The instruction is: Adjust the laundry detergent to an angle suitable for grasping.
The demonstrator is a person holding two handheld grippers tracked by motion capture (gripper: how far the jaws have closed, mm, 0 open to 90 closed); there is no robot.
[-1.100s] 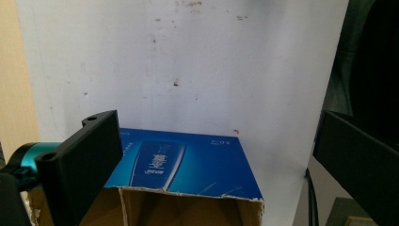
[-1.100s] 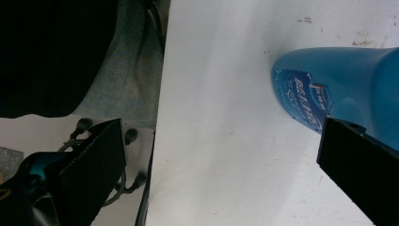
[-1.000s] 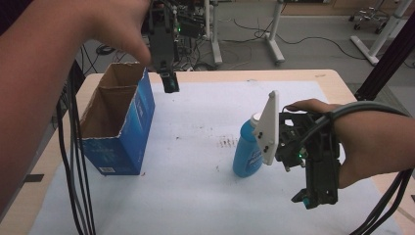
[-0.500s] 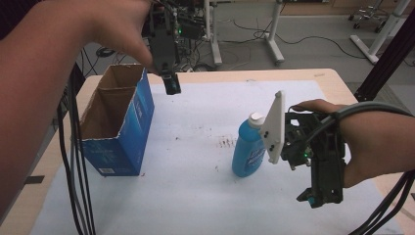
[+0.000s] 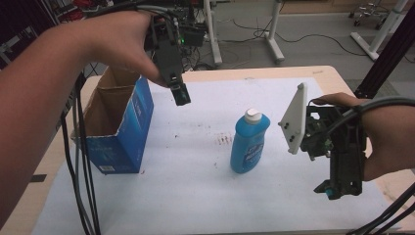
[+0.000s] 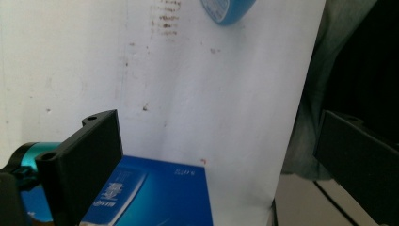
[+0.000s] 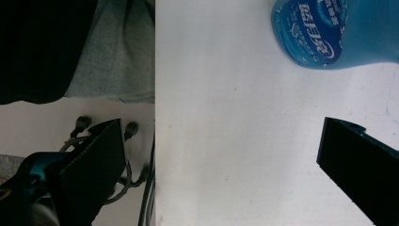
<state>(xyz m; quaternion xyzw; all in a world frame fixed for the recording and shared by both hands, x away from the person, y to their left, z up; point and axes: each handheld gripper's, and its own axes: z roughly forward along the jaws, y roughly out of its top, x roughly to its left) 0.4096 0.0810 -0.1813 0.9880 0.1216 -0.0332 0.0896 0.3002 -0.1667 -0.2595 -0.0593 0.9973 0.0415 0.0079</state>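
One translucent blue plastic bottle with a white cap [image 5: 249,141] stands upright on the white paper sheet [image 5: 195,186] that covers the wooden table [image 5: 333,76]. Long axis vertical, cap up, printed label facing the near side. It sits right of centre, roughly midway between the near and far edges.

One blue cardboard box with open brown flaps [image 5: 120,128] stands at the left of the sheet, opening upward, well apart from the bottle.

Two grippers, one per hand. Left gripper [image 5: 181,94]: held above the table's far-left part, just right of the box's far corner, tips pointing down and toward the near side. In the left gripper view its two black jaws stand wide apart with nothing between them; a corner of the box [image 6: 155,193] lies below and the bottle's base [image 6: 226,9] shows at the top edge.

Right gripper [image 5: 337,188]: held to the right of the bottle, near but not touching it, its grey three-cornered plate turned toward the bottle. In the right gripper view its jaws are spread wide and empty over bare white sheet, the bottle [image 7: 329,33] at upper right.
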